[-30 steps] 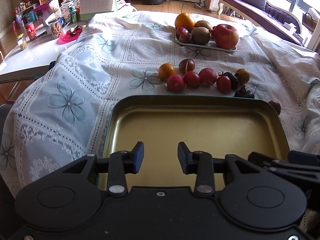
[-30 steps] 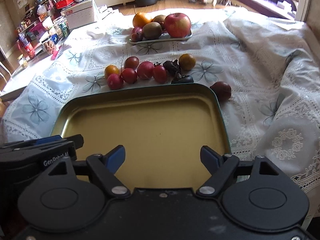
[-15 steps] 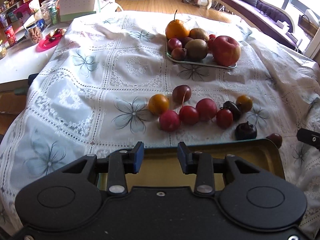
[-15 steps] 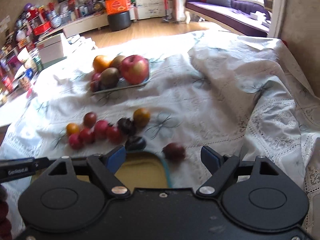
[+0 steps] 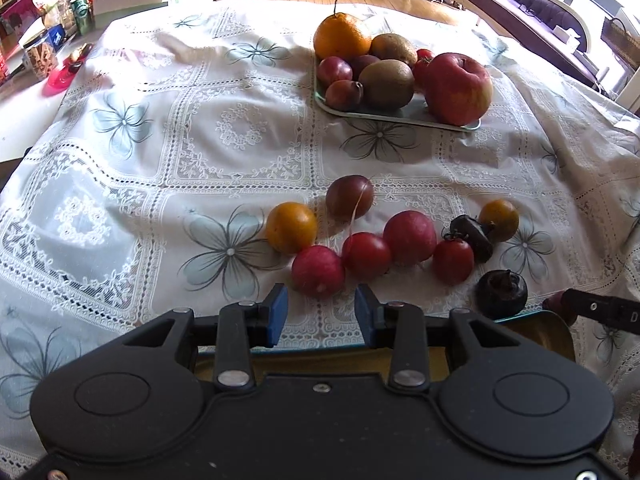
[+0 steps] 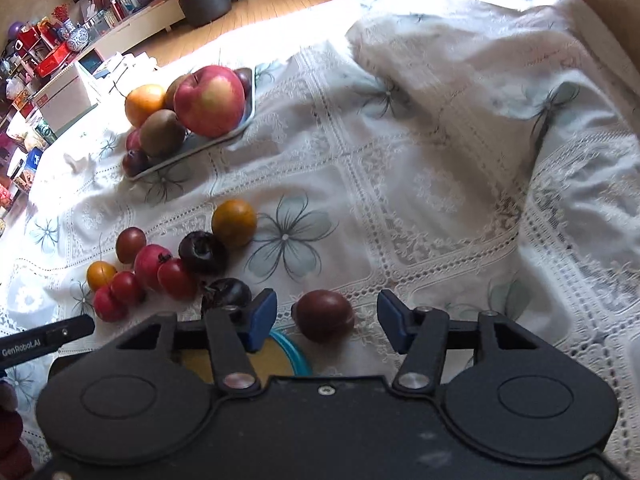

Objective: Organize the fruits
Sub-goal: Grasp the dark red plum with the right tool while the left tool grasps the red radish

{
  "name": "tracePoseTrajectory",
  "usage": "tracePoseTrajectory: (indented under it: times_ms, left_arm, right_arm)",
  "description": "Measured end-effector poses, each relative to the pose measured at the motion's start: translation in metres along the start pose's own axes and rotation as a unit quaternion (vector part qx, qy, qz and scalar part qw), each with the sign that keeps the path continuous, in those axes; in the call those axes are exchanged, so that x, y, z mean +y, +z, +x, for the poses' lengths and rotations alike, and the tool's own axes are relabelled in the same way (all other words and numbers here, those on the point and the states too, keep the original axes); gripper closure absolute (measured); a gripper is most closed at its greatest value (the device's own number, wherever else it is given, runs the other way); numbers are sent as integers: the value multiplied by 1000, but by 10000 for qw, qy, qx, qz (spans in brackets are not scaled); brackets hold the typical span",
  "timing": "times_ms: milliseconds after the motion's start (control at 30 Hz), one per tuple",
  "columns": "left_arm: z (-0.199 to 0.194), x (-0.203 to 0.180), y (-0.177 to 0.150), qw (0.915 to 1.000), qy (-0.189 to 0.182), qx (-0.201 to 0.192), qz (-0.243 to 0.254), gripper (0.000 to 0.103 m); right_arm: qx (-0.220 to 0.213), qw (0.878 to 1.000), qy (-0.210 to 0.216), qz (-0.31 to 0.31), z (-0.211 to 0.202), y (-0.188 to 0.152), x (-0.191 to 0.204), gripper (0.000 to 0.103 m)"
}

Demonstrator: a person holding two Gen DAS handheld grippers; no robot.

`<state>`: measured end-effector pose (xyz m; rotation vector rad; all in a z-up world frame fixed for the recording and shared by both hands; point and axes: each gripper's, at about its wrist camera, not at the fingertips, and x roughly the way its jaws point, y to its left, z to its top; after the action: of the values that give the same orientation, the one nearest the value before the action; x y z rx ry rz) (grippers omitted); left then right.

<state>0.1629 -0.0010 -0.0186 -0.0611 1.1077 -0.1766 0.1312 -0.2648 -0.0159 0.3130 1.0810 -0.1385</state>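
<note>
right gripper (image 6: 326, 320) jaws wide, framing dark plum (image 6: 325, 315) on the desk. left gripper (image 5: 321, 312) jaws narrow, empty, near red fruit (image 5: 318, 271).

White lace tablecloth (image 5: 248, 128) (matt, openwork); glossy metal tin (image 6: 240, 360).

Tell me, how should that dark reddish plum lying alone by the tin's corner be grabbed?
Grip the plum across its round middle, one finger on each side. It lies apart from the other fruit on the tablecloth, with free cloth on both flanks. The open right gripper already lines up with it, so coming straight forward and down probably suits best.
</note>
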Motion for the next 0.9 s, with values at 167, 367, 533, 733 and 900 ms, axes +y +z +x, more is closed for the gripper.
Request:
tracePoseTrajectory:
  times_ms: [167,367,533,733,900]
  left_arm:
    - [12,-5,3,9999,83,81,63,57]
    - [21,-10,5,9997,113,123,165,57]
    - [24,-11,8,9995,236,48,197,57]
    - [37,-10,9,9987,444,121,227,57]
    - [43,-8,12,9989,440,125,138,56]
  right_arm:
    - [82,9999,-138,-61,16,-3,5,45]
    - [78,9999,-115,-14,24,-5,2,55]
    - [-17,9995,-132,-303,24,-6,14,64]
    - [-18,9998,26,-185,27,-2,11,63]
    - [4,9995,-73,-302,33,-3,16,59]
